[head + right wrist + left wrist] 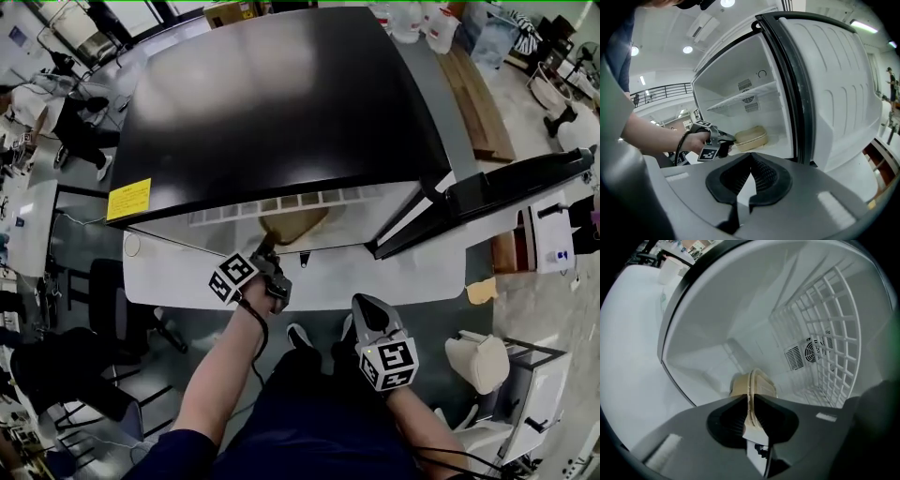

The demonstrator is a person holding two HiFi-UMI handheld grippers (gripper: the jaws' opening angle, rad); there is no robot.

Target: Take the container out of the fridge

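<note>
Beige plastic sits between the jaws of the left hand-held gripper point(749, 401), which are closed on the thin rim of the container point(754, 383) at its near edge. The container is inside the fridge point(281, 103), low in the open compartment and close to the front. I cannot tell whether it rests on the white floor or is just clear of it. Behind it, on the far wall, there is a round fan grille point(814, 350), with a white wire rack point(834, 319) beside it. The right hand-held gripper point(751, 157) is outside the fridge, nearer the person and to the right of the left one. Its jaw tips are together with nothing between them, and it points toward the opening. The door point(525, 186) stands swung out on the right. The fridge top is glossy black, with a yellow sticker point(128, 199) at its near left corner.
</note>
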